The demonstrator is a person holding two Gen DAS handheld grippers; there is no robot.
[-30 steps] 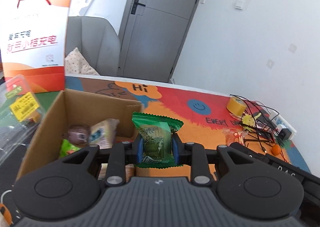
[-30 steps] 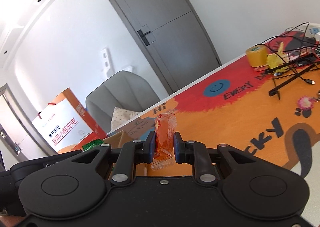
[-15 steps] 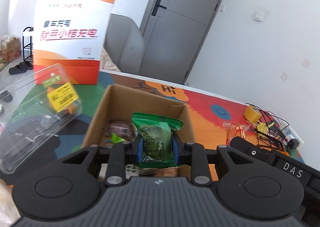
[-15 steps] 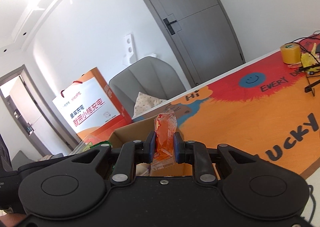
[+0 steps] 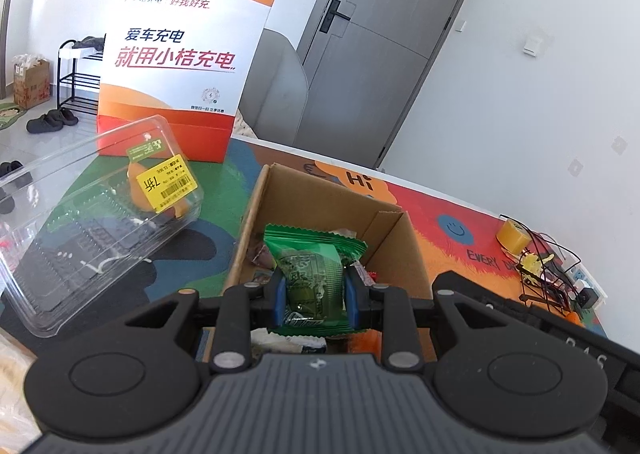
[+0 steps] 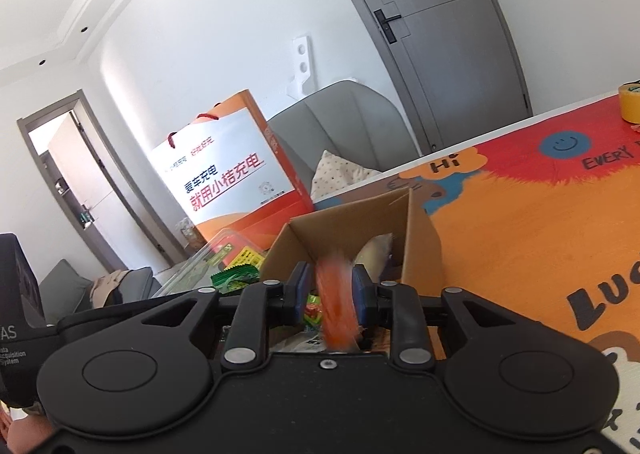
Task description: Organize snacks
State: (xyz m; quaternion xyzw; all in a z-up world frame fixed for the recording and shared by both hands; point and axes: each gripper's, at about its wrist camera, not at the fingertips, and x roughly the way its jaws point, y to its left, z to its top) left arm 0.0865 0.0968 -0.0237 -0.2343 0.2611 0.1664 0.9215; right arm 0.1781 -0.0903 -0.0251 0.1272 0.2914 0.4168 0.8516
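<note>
An open cardboard box (image 5: 320,202) with several snack packets in it stands on the colourful table mat. My left gripper (image 5: 314,290) is shut on a green snack packet (image 5: 312,266), held upright above the box's near side. In the right wrist view the same box (image 6: 352,226) lies just ahead of my right gripper (image 6: 332,294), whose jaws are opening. A blurred orange snack packet (image 6: 336,306) sits loose between its pads with a gap on the left side, low over the box. The green packet (image 6: 236,278) shows to the left there.
A clear plastic clamshell (image 5: 92,214) with a yellow label lies left of the box. An orange-and-white paper bag (image 5: 180,66) stands behind it. A yellow tape roll (image 5: 514,236) and tangled cables (image 5: 548,270) sit at the far right. A grey chair (image 6: 340,126) stands beyond the table.
Both grippers have travelled left until they are over the box. The right jaws have parted and the orange packet, upright and sharp before, now sits lower and blurred. The green packet stays gripped.
</note>
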